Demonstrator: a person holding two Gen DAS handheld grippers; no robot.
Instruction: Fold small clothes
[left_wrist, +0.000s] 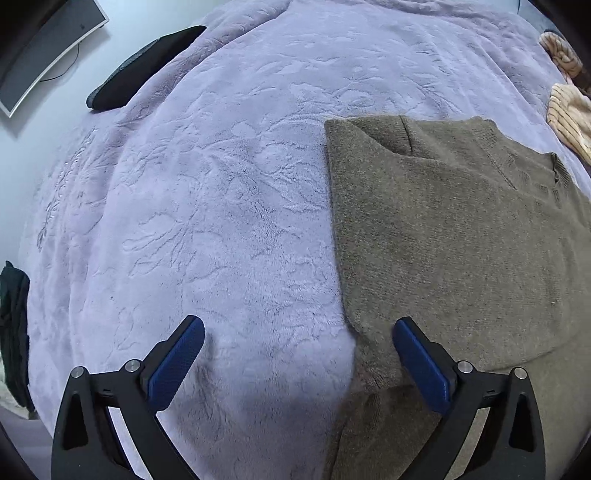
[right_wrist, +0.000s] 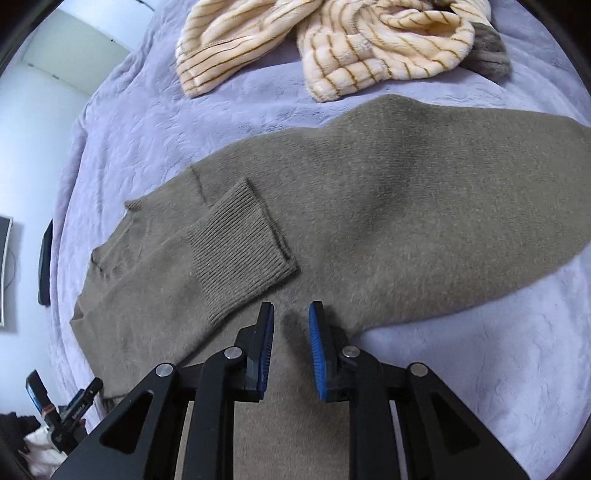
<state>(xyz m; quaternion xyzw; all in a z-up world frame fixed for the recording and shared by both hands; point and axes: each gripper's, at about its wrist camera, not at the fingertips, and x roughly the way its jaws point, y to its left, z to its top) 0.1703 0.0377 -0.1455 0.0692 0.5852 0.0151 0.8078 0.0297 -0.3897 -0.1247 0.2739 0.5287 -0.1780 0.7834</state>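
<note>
Knitwear is what I am dealing with, and it lies right under both my claws. My right gripper hangs just above the olive-brown fuzzy knitted sweater, its blue-padded jaws narrowed to a small gap with nothing pinched between them. Just beyond them lies the sweater's ribbed cuff, folded in across the body. My left gripper stands spread as wide as it goes, empty, straddling the sweater's left edge: one pad is over the knit, the other over the lilac embossed plush bedspread on which the whole garment lies flat.

I judge the sweater soft, limp and light, though thick enough to bulge at a fold. The fuzzy nap should grip my pads well; the plush beneath will drag on it, so I would lift it clear, not slide it. A pinch in the middle would only gather a lump. Better holds are the firm edges: the ribbed cuff, the hem or the folded side, taken through both layers.

Farther off lies a crumpled cream fleece garment with tan stripes, well apart from my sweater, and at the far left a black cloth pouch rests on the bedspread's edge.
</note>
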